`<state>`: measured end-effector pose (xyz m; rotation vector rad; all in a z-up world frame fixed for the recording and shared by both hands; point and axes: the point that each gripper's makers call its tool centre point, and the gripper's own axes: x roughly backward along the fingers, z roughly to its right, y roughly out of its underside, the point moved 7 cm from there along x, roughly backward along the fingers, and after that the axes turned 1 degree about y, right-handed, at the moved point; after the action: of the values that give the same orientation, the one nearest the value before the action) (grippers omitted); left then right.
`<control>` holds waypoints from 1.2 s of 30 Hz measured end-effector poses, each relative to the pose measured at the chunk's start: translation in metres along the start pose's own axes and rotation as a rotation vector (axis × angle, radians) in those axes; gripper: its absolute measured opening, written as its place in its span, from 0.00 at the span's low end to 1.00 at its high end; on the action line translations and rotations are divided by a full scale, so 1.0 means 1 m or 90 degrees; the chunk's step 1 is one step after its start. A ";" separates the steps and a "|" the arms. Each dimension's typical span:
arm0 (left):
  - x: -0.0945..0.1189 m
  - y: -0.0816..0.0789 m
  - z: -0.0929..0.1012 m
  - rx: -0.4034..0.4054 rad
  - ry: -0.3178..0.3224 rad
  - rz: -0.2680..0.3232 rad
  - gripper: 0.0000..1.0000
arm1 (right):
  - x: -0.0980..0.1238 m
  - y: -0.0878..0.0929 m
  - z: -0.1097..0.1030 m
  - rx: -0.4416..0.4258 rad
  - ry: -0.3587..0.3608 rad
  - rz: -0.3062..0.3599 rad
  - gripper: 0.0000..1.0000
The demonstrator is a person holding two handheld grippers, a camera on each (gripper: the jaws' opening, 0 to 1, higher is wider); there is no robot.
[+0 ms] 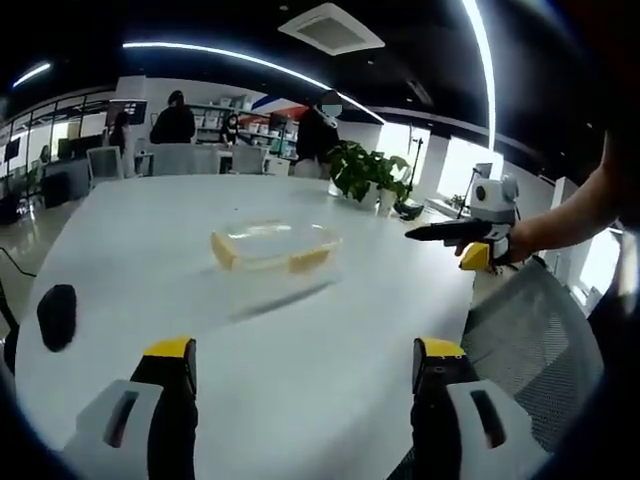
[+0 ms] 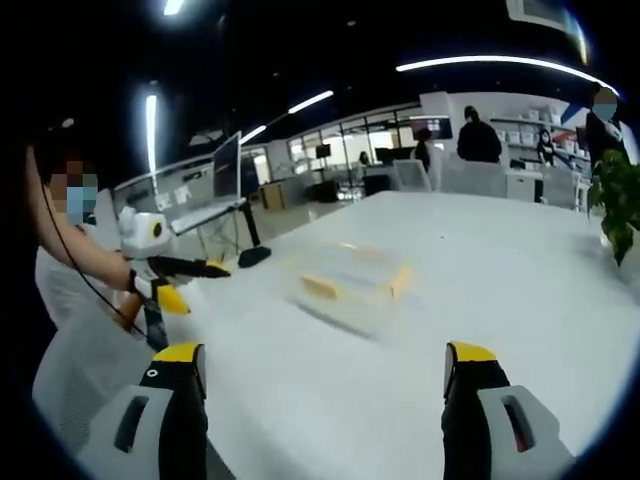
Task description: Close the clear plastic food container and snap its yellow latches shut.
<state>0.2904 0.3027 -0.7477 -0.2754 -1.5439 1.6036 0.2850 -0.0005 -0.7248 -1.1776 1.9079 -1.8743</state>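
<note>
A clear plastic food container (image 1: 275,248) with yellow latches (image 1: 308,262) stands on the white table (image 1: 150,230), well ahead of my left gripper (image 1: 305,350), whose jaws are wide apart with nothing between them. From the right, my right gripper (image 1: 412,236) comes in edge-on in a person's hand, beside the container and apart from it. In the right gripper view the container (image 2: 355,275) is blurred; the right gripper (image 2: 325,355) is open and empty short of it. The left gripper (image 2: 222,268) shows at the left, held in a hand. Whether the latches are snapped I cannot tell.
A black object (image 1: 57,315) lies near the table's left edge. A potted plant (image 1: 365,170) stands at the far side. A grey mesh chair (image 1: 530,320) sits at the table's right edge. Several people and desks are in the background.
</note>
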 end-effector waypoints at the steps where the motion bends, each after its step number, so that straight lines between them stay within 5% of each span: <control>1: 0.001 0.000 0.000 0.000 -0.001 0.000 0.90 | 0.001 0.000 0.000 0.001 0.001 0.000 1.00; 36: 0.027 0.019 0.005 0.032 -0.057 0.033 0.90 | 0.006 0.005 -0.026 -0.009 0.027 0.026 1.00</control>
<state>0.2627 0.3211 -0.7525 -0.2208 -1.5725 1.7129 0.2622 0.0147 -0.7229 -1.1023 1.9561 -1.8816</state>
